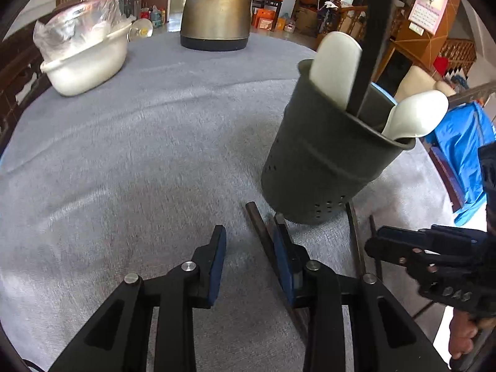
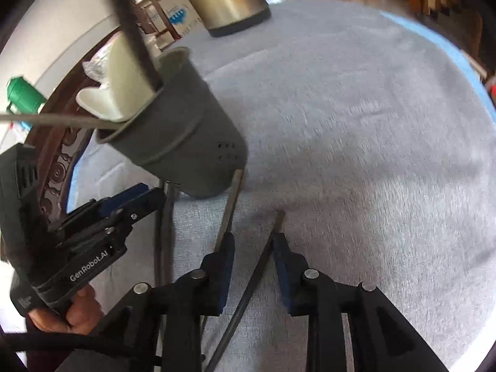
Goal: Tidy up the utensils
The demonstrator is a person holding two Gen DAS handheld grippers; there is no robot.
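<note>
A dark grey utensil holder (image 1: 322,161) stands on the grey tablecloth and holds two white spoons (image 1: 336,68) and a dark stick. It also shows in the right wrist view (image 2: 186,136). Several dark chopsticks (image 1: 262,229) lie on the cloth in front of it. My left gripper (image 1: 249,235) is open, low over the cloth, with one chopstick by its right finger. My right gripper (image 2: 254,241) is open, with a chopstick (image 2: 248,282) lying between its fingers and another (image 2: 229,204) by the left finger. Each gripper shows in the other's view.
A metal kettle (image 1: 217,9) stands at the far side of the table. A white bowl with a plastic bag (image 1: 83,49) sits at the far left. The table's right edge (image 1: 440,167) is close behind the holder, with a blue cloth beyond.
</note>
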